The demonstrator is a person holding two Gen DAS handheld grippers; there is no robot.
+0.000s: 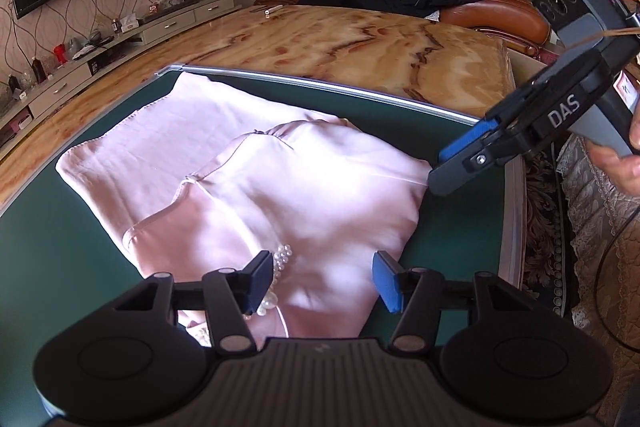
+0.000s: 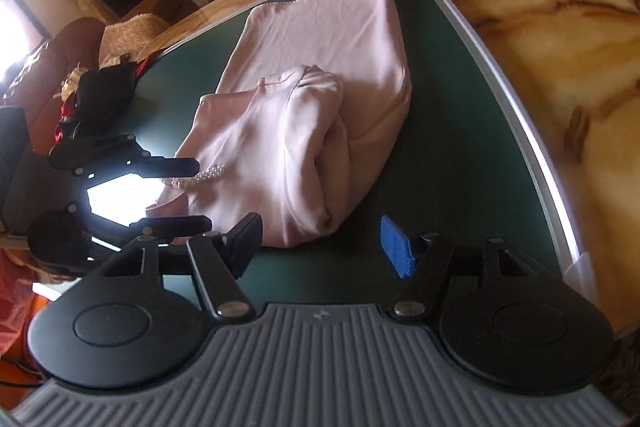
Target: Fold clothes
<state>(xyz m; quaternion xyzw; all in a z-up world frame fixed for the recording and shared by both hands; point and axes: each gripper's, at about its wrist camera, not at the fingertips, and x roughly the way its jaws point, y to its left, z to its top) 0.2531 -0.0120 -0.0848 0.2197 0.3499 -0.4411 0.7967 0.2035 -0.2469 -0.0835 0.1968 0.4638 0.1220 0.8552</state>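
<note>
Marble table (image 1: pixel 360 39) carries a green mat (image 1: pixel 460 227). On the mat, a pink garment (image 1: pixel 224 163), its upper part doubled back over the lower (folded partway, still lumpy at the near edge); a pearl trim (image 1: pixel 282 255) sits at 6 o'clock in the left view. Left gripper (image 1: pixel 322 281) hangs over the near hem, fingers apart, empty. Right gripper (image 2: pixel 320 241) hangs at the garment's 3 o'clock corner, fingers apart, nothing between them. Judgement: mid-fold, between grasps; the next pinch needs both layers caught at an edge.
</note>
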